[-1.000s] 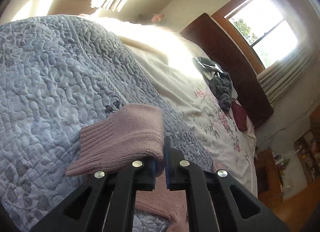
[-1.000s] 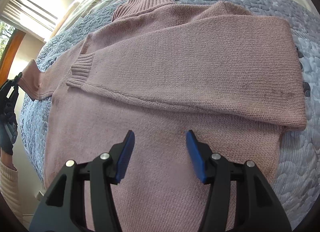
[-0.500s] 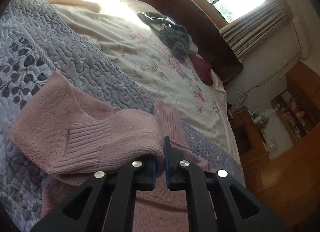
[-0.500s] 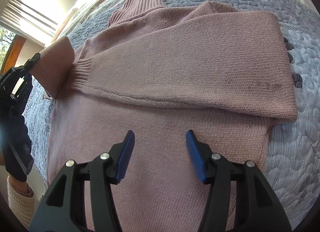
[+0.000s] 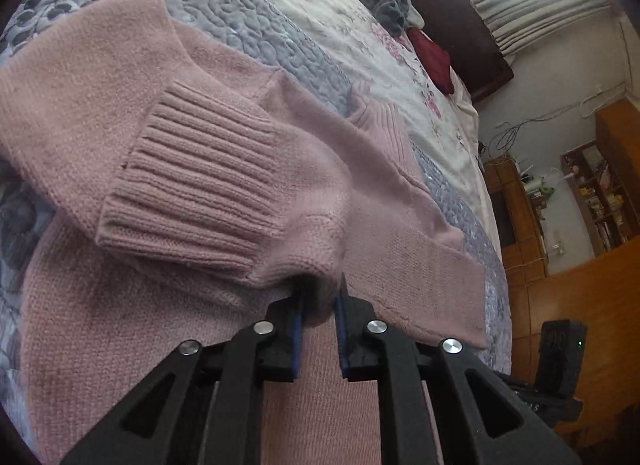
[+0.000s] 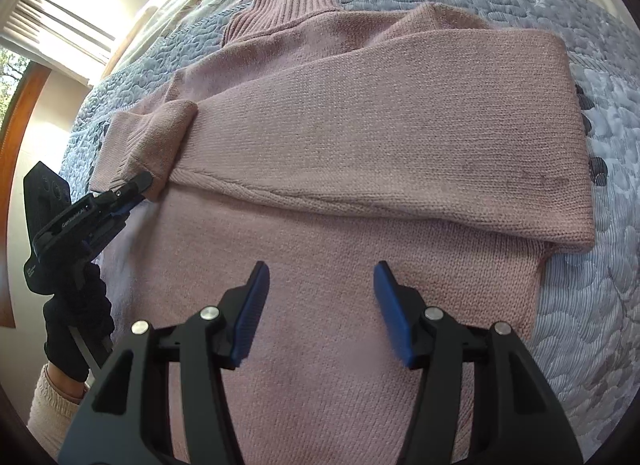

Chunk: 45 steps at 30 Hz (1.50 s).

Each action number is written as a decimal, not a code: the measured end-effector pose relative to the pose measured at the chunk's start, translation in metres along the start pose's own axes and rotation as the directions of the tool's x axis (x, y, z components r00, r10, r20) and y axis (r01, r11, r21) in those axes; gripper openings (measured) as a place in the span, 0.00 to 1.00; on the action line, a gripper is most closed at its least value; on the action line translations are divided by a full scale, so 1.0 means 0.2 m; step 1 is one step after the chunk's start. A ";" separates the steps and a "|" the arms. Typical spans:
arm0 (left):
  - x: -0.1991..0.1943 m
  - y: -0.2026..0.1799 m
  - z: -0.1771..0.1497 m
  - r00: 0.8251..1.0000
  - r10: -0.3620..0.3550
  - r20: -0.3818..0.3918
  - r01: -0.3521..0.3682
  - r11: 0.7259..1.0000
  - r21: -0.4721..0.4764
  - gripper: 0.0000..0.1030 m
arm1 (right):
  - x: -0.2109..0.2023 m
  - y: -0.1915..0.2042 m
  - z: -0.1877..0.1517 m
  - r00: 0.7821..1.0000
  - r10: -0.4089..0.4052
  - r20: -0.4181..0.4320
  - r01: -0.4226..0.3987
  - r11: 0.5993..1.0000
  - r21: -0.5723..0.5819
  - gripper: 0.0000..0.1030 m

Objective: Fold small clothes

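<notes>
The pink turtleneck sweater [image 6: 360, 169] lies flat on the grey quilted bedspread [image 6: 600, 65] of the bed, one sleeve already folded across the chest. The left gripper [image 5: 319, 305] has its fingers closed on the second sleeve [image 5: 192, 181] near the ribbed cuff, holding it above the body; I judge this sleeve fold is the step in hand, and next it should be laid flat and let go. The right gripper [image 6: 320, 297] hovers wide open, holding nothing. The sweater hem is cut off from view.
</notes>
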<state>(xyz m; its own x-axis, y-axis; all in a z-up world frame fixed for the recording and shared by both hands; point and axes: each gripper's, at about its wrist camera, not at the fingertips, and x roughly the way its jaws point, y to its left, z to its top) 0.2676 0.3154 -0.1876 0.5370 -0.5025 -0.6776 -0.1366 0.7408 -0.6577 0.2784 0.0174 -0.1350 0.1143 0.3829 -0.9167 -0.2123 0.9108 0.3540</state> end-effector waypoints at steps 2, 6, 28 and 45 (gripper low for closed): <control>-0.10 -0.02 -0.01 1.000 0.002 -0.022 0.000 0.997 0.077 0.12 | -0.02 0.07 0.03 1.000 0.017 0.003 -0.017 0.999 -0.031 0.53; -0.39 -0.01 0.10 0.989 0.097 0.109 -0.116 0.976 0.187 0.18 | -0.01 0.24 0.17 0.995 0.102 -0.011 -0.102 0.994 -0.036 0.54; -0.31 0.33 0.36 0.948 0.313 0.062 -0.317 0.947 0.057 0.24 | 0.57 0.74 0.51 0.969 0.171 -0.179 -0.169 0.985 0.027 0.15; 0.00 -0.06 0.32 0.929 0.370 0.028 -0.365 0.899 0.243 0.24 | 0.11 0.10 0.48 0.998 0.056 -0.021 -0.054 0.997 0.062 0.13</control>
<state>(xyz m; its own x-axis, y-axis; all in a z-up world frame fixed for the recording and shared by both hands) 0.3221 0.3348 -0.1585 0.4715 -0.1803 -0.8632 -0.1167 0.9575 -0.2637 0.3699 0.0588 -0.1309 0.0818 0.4297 -0.8992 -0.1571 0.8966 0.4141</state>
